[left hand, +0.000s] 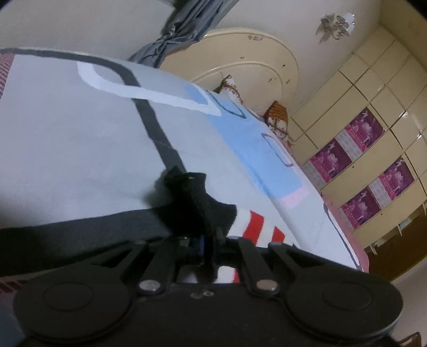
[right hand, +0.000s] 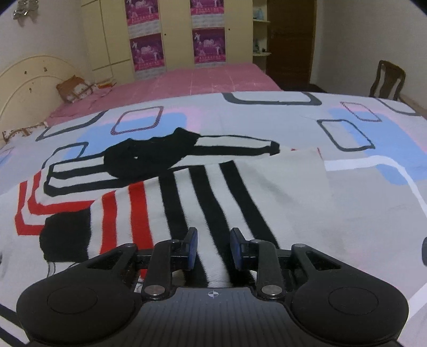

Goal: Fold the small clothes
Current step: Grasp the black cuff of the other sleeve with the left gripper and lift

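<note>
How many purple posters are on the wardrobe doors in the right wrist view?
4. Upper left and lower left share one door; upper right and lower right share the next. The upper two are cut off by the frame edge, so more may sit above.

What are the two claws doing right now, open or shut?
Left claw: shut on the black edge of the sweater.
Right claw: open, above the sweater's stripes, gripping nothing.

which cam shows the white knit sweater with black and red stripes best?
Right wrist view: the white knit sweater with black and red stripes lies spread across the patterned bedsheet, body and sleeves visible. Left wrist view shows only a black edge and red stripes.
</note>
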Demonstrator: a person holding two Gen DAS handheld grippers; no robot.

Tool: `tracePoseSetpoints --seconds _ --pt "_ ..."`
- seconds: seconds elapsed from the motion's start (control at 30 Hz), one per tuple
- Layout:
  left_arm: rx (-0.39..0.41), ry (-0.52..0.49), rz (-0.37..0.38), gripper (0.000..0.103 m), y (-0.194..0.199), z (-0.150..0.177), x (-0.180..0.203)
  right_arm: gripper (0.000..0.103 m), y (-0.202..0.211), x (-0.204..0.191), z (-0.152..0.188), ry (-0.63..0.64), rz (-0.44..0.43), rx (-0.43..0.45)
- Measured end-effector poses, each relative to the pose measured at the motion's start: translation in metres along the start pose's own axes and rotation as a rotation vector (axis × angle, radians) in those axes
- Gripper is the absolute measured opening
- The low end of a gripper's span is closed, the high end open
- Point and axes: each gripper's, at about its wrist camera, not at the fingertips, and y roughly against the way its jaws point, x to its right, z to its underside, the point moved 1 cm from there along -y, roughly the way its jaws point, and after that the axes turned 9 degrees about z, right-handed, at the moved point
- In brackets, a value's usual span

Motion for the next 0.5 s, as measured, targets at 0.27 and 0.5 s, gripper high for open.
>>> tracePoseSetpoints --seconds 0.27,0.5 --pt "0.000 -0.156 0.106 0.005 0.008 0.009 0.058 0.028 0.004 0.001 0.001 0.066 0.016 0.030" --pt "-0.112 -0.391 0.271 0.005 0.001 0.052 0.151 0.028 0.008 0.018 -0.002 0.042 0.003 0.031"
